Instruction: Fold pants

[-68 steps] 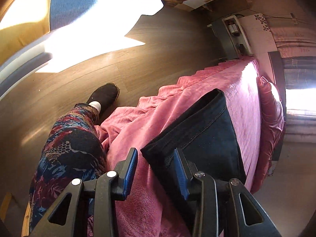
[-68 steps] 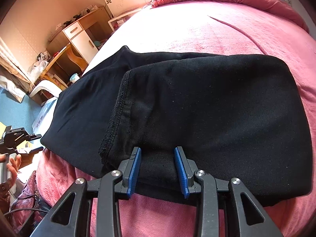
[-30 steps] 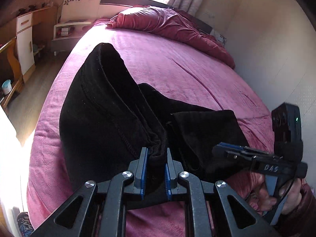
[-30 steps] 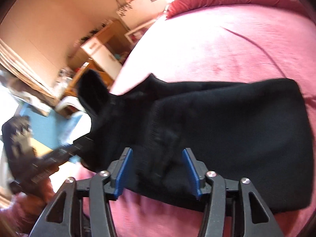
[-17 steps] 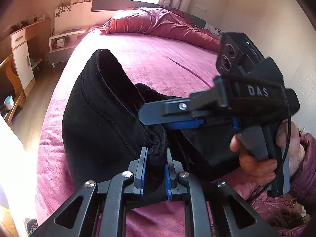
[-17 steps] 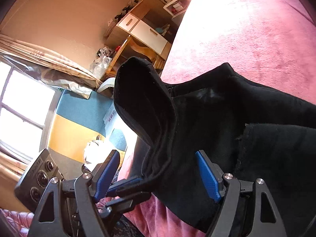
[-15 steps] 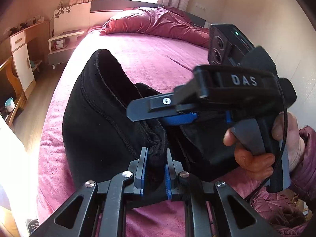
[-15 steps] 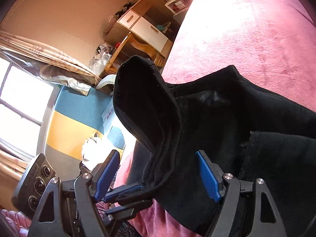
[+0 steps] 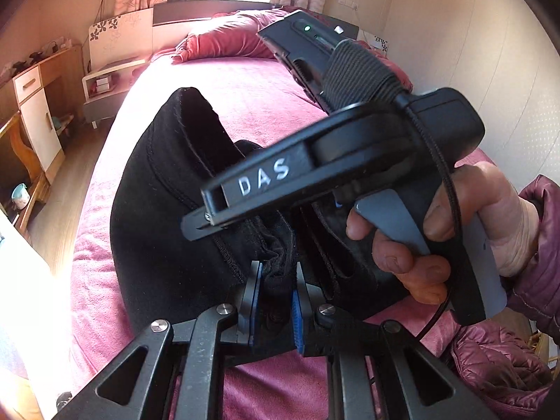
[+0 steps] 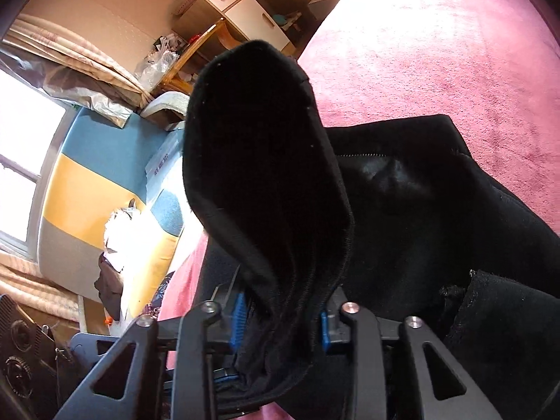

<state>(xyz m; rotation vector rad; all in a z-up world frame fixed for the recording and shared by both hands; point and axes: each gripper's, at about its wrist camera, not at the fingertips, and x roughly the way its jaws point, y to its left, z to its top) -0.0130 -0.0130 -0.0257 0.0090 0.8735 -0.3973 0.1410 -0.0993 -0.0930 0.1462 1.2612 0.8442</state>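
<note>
The black pants (image 9: pixel 164 231) lie partly folded on the pink bed (image 9: pixel 245 98). My left gripper (image 9: pixel 274 301) is shut on a bunched edge of the pants at the near side and holds it raised. The right gripper's body (image 9: pixel 350 147) crosses just above it, held in a hand. In the right wrist view the raised black fold (image 10: pixel 266 182) stands between my right gripper's blue pads (image 10: pixel 280 322), which sit close on the cloth. The rest of the pants (image 10: pixel 455 227) spreads to the right.
A pink pillow (image 9: pixel 227 43) lies at the head of the bed. A white nightstand (image 9: pixel 105 80) and wooden desk (image 9: pixel 31 112) stand left of the bed. A blue and yellow wall (image 10: pixel 91 182) and wood floor lie beyond the bed edge.
The right gripper has moved in over the left one and its jaws have narrowed from wide open onto the raised fold. The left gripper stays shut on the pants.
</note>
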